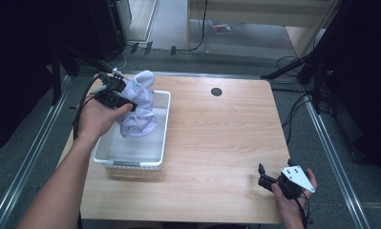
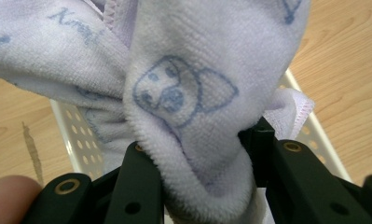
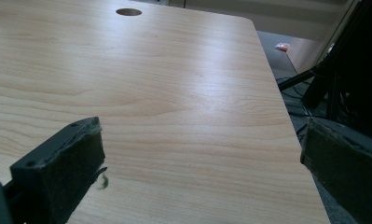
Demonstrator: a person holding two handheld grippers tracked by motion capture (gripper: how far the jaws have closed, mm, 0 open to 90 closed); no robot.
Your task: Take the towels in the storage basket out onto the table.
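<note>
My left claw (image 1: 126, 102), at the upper left of the high view, is clenched on a bunched cloth (image 1: 139, 102), which hangs over the far end of a basket (image 1: 131, 157). The cloth is pale lilac terry with a soft, looped nap and a stitched hem; in the left claw view a blue line-drawn dog face sits at the frame's centre on the cloth (image 2: 188, 88), and its lower fold is squeezed between my two black jaws at the bottom of the frame. A fingertip (image 2: 11, 198) shows at the lower left corner there. The basket is white plastic, rectangular, with rounded corners; its wall (image 2: 81, 144) is pierced with rows of small holes.

My right claw (image 1: 264, 179), at the lower right of the high view, is released: in the right claw view its two jaws, faced with dark, rough, frayed pads, stand wide apart at the lower left and lower right. Between them lies the bare surface (image 3: 174, 102), light wood grain with a smooth sheen, with a round hole (image 3: 128, 11) at the frame's top.
</note>
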